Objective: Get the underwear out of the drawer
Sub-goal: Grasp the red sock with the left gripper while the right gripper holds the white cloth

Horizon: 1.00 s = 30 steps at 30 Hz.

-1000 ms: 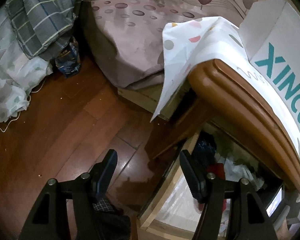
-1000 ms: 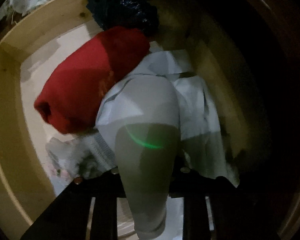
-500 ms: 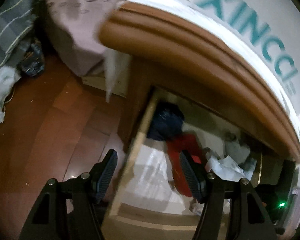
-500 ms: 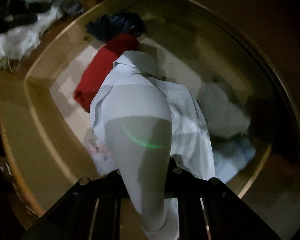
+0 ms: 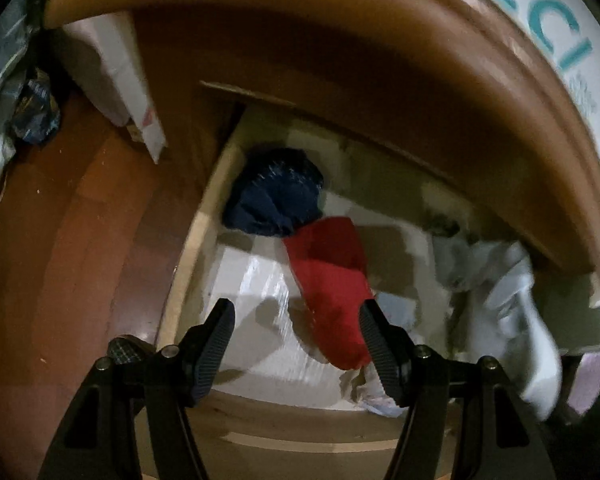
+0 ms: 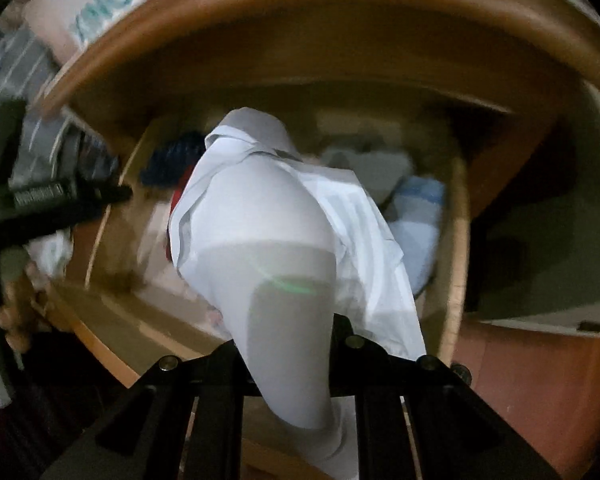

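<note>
Already your right gripper [image 6: 290, 344] clamps the white underwear [image 6: 276, 224] above the drawer [image 6: 458, 248]; your left gripper [image 5: 296, 344], jaws apart and empty, hovers over the red piece [image 5: 332, 276] left inside.

The pale grey-white underwear [image 6: 268, 232] is hanging bunched between the closed fingers of the right claw [image 6: 288, 356], draping forward and away from it over the drawer [image 6: 456, 264]. In the left wrist view the same garment [image 5: 516, 320] is showing as a blurred pale shape well to the right of the left claw [image 5: 296, 344]. The light wooden drawer [image 5: 188, 264] is standing open below both claws. Just ahead of the left claw a red garment [image 5: 332, 284] is lying, with a dark blue one [image 5: 276, 196] touching its far end.
</note>
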Each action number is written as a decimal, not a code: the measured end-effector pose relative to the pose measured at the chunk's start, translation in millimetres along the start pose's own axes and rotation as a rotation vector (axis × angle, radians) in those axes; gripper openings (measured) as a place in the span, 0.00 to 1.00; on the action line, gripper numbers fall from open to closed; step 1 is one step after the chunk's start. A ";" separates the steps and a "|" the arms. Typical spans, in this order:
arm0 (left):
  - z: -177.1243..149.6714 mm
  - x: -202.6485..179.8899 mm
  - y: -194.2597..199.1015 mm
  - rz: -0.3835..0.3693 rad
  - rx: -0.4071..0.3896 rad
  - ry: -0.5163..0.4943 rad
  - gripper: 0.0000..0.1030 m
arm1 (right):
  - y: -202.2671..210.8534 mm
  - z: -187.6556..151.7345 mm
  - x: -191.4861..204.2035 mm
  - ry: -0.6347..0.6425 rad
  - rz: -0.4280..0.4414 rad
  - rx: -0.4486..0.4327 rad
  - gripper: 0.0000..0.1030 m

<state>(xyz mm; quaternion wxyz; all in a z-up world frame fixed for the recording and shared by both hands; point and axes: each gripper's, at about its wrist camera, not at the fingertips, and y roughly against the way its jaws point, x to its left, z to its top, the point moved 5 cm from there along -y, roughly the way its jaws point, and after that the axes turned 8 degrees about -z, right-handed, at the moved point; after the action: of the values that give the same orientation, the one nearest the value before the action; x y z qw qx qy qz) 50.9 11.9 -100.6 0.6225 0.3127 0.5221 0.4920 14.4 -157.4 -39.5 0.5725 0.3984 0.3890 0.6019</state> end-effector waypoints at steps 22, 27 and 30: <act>-10.2 -21.6 -63.9 0.008 0.091 0.140 0.65 | 40.5 -14.1 -45.8 -0.222 0.022 -0.121 0.11; -12.4 -20.1 -70.5 0.008 0.131 0.122 0.65 | 40.3 -13.1 -46.1 -0.217 0.024 -0.113 0.11; -16.3 -17.9 -77.2 -0.008 0.167 0.145 0.65 | 38.8 -12.7 -43.2 -0.202 0.020 -0.113 0.11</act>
<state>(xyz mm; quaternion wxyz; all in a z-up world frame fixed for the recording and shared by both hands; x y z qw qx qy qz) 57.9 -31.7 -168.4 0.5569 0.3249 0.6062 0.4656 -10.9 -202.4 -10.0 0.6243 0.4278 0.2906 0.5854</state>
